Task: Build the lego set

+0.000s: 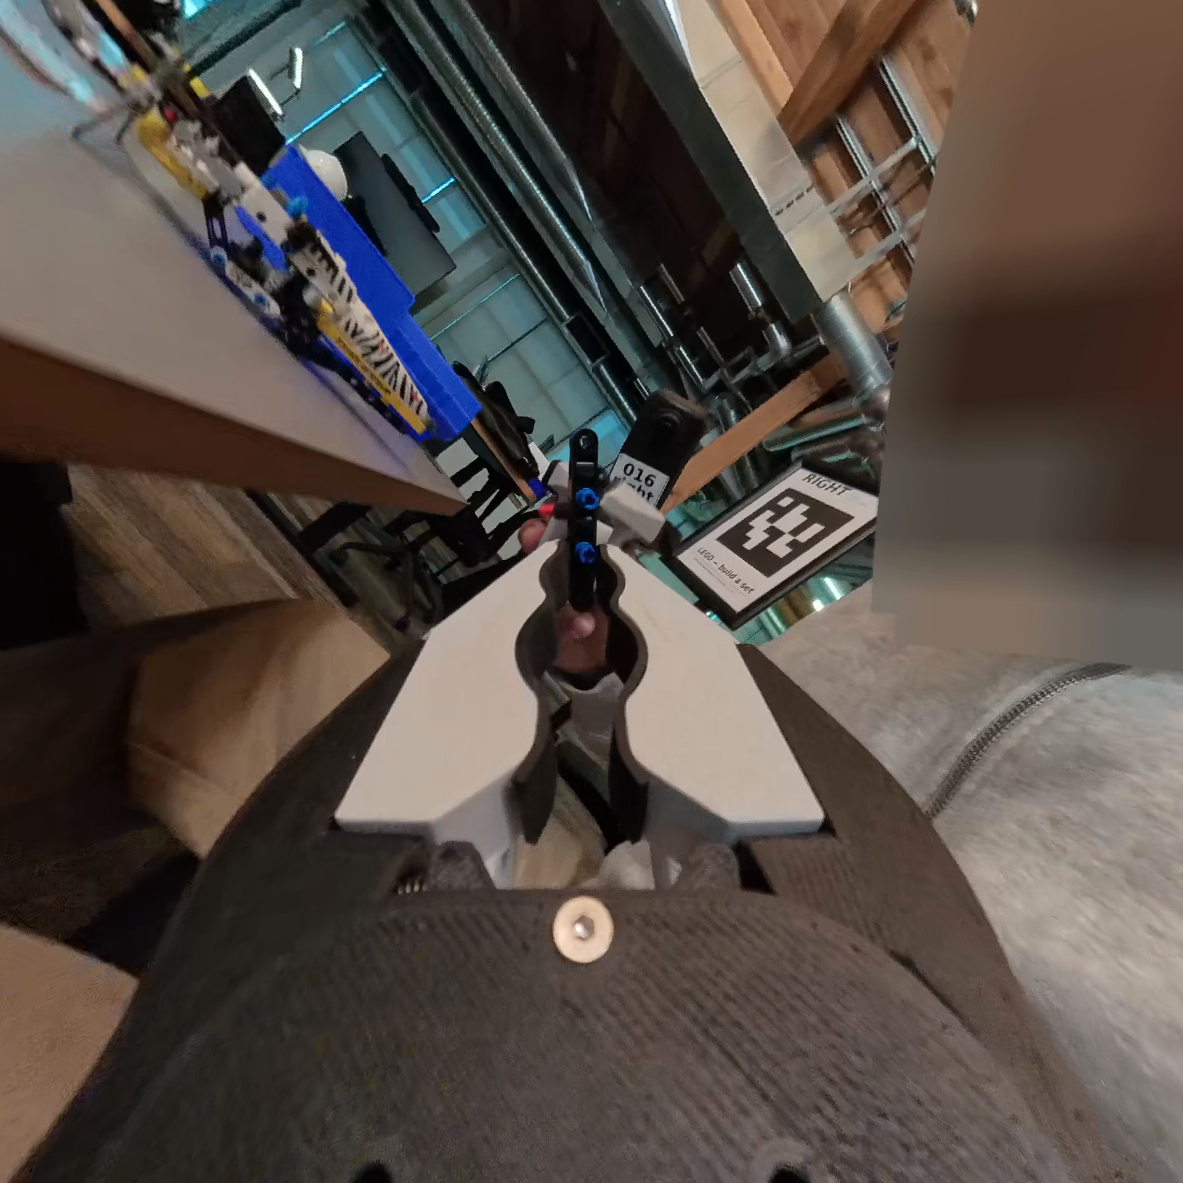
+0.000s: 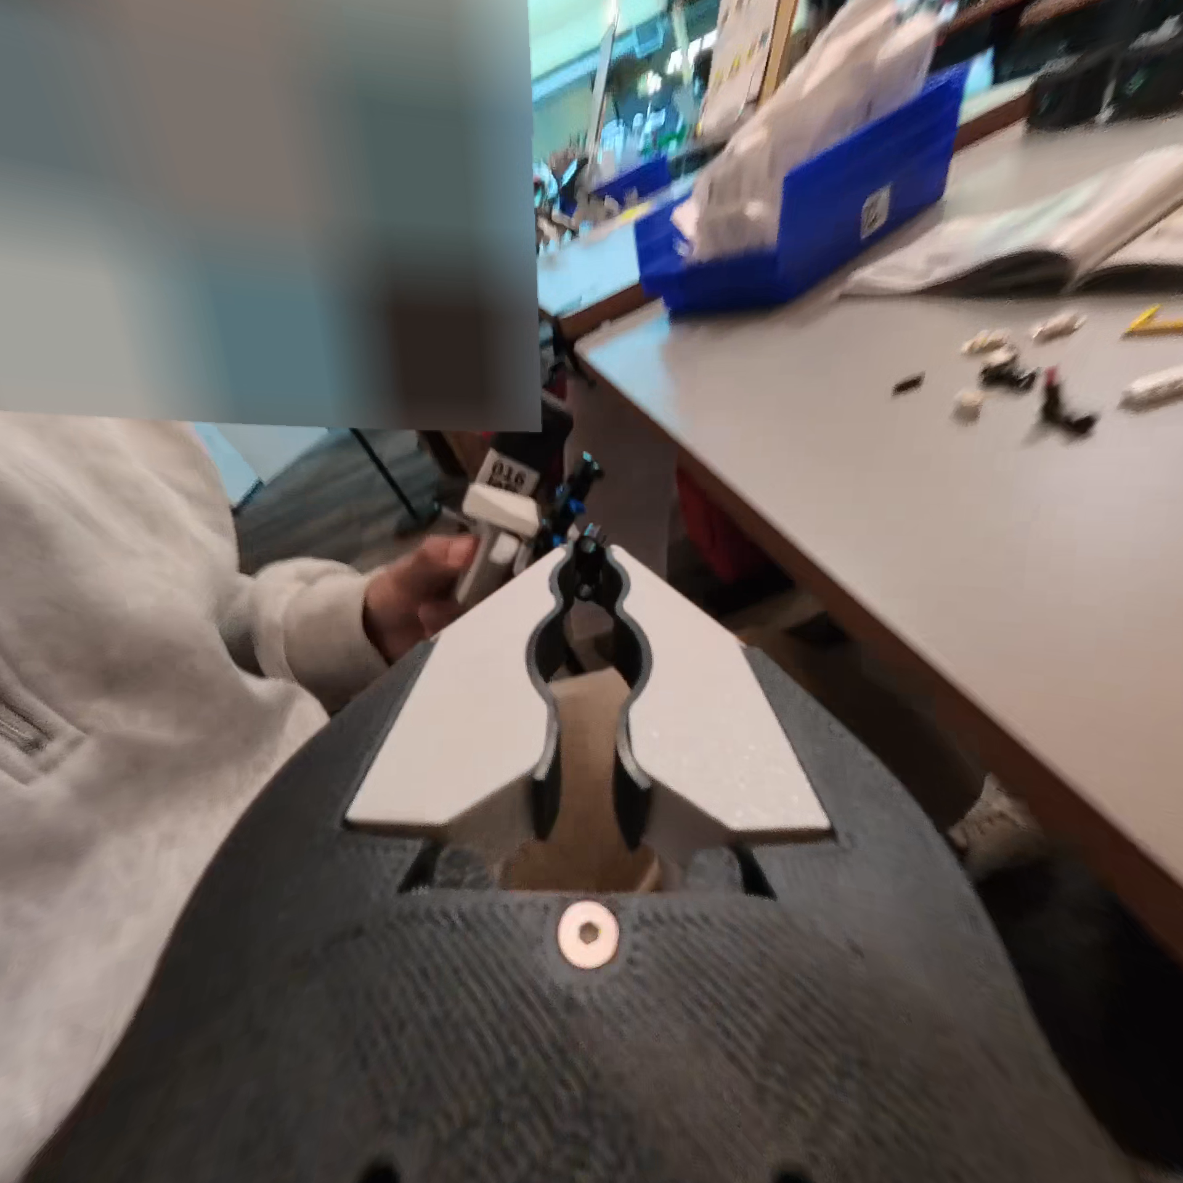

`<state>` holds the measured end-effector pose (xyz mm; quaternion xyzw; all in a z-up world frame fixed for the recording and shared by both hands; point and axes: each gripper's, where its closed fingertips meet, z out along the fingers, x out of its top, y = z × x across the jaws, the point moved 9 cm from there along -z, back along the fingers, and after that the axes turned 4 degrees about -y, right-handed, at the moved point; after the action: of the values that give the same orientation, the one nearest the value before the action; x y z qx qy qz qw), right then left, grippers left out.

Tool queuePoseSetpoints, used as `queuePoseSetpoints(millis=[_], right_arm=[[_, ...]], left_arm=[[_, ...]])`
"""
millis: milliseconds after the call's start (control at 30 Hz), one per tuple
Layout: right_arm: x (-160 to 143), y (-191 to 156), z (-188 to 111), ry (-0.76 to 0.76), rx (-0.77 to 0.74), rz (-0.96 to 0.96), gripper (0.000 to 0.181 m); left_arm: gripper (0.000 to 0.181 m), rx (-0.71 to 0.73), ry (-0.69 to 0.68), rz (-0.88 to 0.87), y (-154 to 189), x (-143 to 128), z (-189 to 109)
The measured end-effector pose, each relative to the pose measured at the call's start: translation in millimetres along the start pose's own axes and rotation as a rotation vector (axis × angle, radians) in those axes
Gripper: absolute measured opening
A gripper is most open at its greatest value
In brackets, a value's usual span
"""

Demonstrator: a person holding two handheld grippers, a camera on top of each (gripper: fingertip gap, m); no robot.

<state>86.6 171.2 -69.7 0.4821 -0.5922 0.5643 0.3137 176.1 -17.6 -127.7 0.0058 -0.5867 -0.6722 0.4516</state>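
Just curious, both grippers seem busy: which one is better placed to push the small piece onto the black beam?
Probably the right gripper: it pinches a small black piece near the black beam, which the left gripper grips and steadies.

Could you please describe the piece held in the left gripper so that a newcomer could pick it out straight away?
Start at the left gripper, held below the table edge in the left wrist view. Clamped upright between its pale fingers is a slim black beam. Two bright blue pins set it apart from the other gripper's pale fingertips crossing behind it.
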Motion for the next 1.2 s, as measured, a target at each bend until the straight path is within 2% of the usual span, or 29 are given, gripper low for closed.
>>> queuePoseSetpoints(millis=[33,133,267,400,500,667,800,867,1033,1100,1200], right_arm=[[9,7,1,0.025,-0.001,0.009,0.005],[35,26,3,0.025,-0.036,0.012,0.005],[59,30,4,0.065,-0.102,-0.043,0.004],[67,29,6,0.084,-0.176,-0.023,0.004],[64,36,3,0.063,-0.289,-0.018,0.004],[41,68,4,-0.173,-0.517,0.001,0.005],[40,80,7,-0.268,-0.691,-0.190,0.005],[36,90,14,-0.383,-0.762,-0.278,0.005],[20,120,36,-0.748,-0.885,-0.496,0.005],[22,125,43,-0.805,-0.906,-0.569,0.005],[25,123,51,-0.814,-0.853,-0.542,0.007]], left_arm=[[0.004,-0.005,-0.008,0.034,-3,9,4],[0.004,-0.045,-0.033,0.166,-8,32,15],[0.004,-0.066,-0.053,0.265,-10,45,23],[0.004,-0.062,-0.045,0.293,-19,65,33],[0.004,-0.027,-0.060,0.308,-27,73,35],[0.004,0.028,-0.036,0.260,-35,70,29],[0.004,0.074,-0.028,0.230,-40,68,26],[0.004,0.109,-0.029,0.224,-45,68,26],[0.004,0.120,-0.009,0.219,-54,72,28],[0.004,0.118,-0.007,0.221,-59,74,29],[0.004,0.109,-0.014,0.229,-61,80,31]])
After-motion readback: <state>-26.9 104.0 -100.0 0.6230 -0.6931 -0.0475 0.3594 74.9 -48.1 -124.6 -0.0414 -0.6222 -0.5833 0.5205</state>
